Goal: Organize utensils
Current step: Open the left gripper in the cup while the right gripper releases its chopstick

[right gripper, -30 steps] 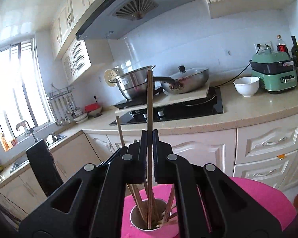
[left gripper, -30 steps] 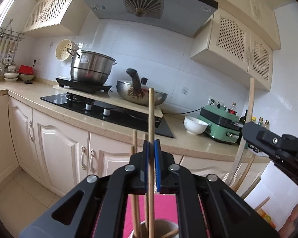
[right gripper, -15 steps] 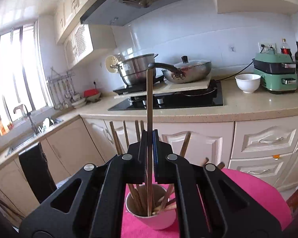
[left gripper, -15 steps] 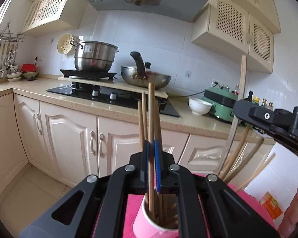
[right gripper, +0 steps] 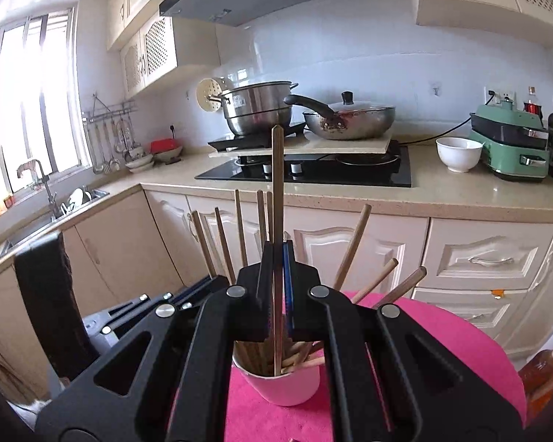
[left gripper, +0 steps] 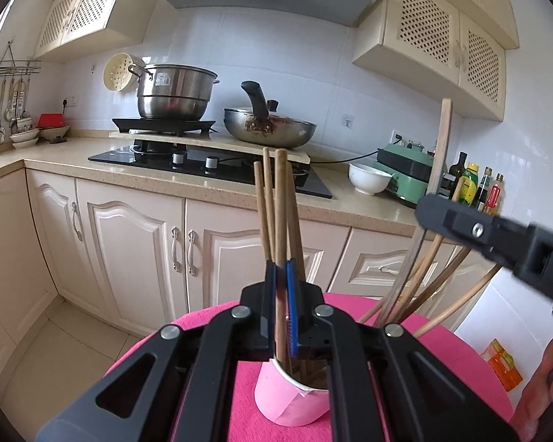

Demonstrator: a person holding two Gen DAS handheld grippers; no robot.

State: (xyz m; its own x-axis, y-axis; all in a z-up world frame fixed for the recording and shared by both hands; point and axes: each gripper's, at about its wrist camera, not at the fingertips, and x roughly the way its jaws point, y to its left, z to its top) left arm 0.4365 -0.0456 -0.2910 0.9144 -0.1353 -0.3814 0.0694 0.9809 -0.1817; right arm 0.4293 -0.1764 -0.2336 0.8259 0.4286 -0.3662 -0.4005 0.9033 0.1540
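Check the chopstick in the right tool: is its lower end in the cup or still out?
In. The chopstick stands upright, clamped in the right tool, and its lower end sits below the rim of the cup.

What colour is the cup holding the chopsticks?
Pink. The cup shows best in the left wrist view.

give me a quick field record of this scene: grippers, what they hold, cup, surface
left gripper: shut on a chopstick, upright, lower end in the cup
right gripper: shut on a second chopstick, upright, lower end in the cup
cup: pink paper cup, holds many wooden chopsticks fanned out
surface: pink cloth under the cup
background: kitchen counter with hob, pot, pan
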